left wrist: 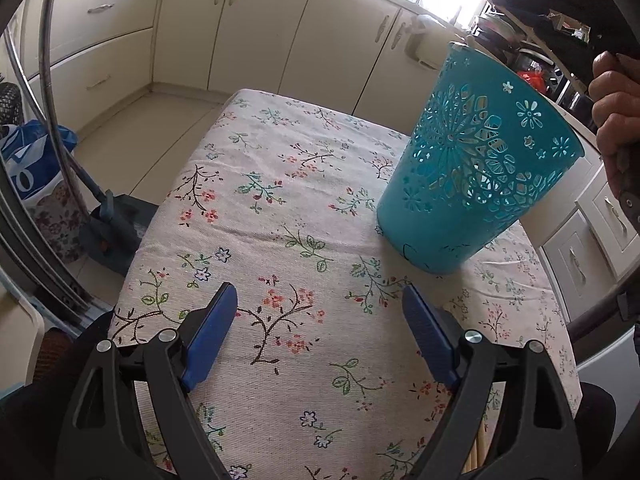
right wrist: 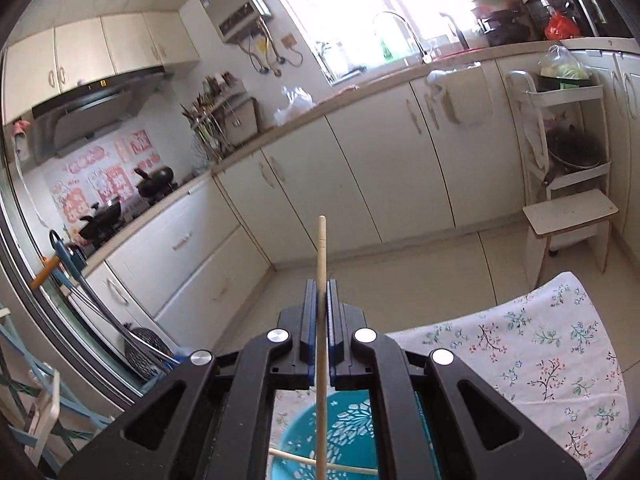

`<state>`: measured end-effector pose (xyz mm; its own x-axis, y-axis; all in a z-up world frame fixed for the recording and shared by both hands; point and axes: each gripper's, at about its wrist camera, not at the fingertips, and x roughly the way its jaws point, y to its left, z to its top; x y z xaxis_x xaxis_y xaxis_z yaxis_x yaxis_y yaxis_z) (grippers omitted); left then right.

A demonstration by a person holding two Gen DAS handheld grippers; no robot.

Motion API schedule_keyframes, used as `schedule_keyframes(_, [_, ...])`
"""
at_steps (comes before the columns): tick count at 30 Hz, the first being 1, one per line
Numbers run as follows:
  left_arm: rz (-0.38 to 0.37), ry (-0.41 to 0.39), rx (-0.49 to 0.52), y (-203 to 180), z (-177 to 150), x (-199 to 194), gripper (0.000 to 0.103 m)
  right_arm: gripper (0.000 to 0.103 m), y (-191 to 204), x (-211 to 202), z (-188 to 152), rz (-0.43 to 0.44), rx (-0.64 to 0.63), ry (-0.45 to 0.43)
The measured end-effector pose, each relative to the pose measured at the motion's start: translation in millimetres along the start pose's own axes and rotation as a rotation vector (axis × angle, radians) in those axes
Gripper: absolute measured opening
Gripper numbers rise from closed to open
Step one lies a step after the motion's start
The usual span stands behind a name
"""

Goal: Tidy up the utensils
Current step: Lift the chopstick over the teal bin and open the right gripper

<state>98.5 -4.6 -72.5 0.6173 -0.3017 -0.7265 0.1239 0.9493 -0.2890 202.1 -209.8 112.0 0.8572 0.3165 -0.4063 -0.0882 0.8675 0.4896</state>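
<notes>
- The right gripper [right wrist: 321, 300] is clamped on a wooden chopstick [right wrist: 321, 264], held upright over the teal basket [right wrist: 344, 432] — by my reading, so it can drop in end first.
- The left gripper [left wrist: 318, 312] hovers wide apart and empty over the floral tablecloth [left wrist: 280, 200], free for another piece.
- Only the right wrist view looks down into the holder, where another stick [right wrist: 288, 455] lies; only the left shows the basket's cut-out wall [left wrist: 476, 164] and more sticks [left wrist: 478, 450] at the near edge.
</notes>
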Motion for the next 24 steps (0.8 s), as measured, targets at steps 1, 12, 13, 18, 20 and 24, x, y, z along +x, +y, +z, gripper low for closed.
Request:
schedule_keyframes(1, [-0.002,0.002,-0.001,0,0,0,0.081,0.005,0,1,-2,-0.008,-0.013,0.005])
schedule_keyframes(12, [0.001,0.006,-0.01,2,0,2,0.081,0.005,4,9,-29,-0.041,-0.076,0.121])
schedule_keyframes(13, [0.002,0.007,-0.011,2,1,2,0.081,0.006,5,6,-33,-0.035,-0.084,0.127])
schedule_keyframes(18, [0.004,0.002,-0.017,3,0,0,0.081,0.006,5,-36,-51,-0.025,-0.097,0.095])
schedule_keyframes(20, [0.005,-0.001,-0.017,3,0,0,0.081,0.009,5,-65,-62,-0.021,-0.112,0.053])
schedule_keyframes(24, [0.008,-0.009,-0.012,2,0,-3,0.081,0.016,-1,-113,-92,-0.065,-0.145,0.002])
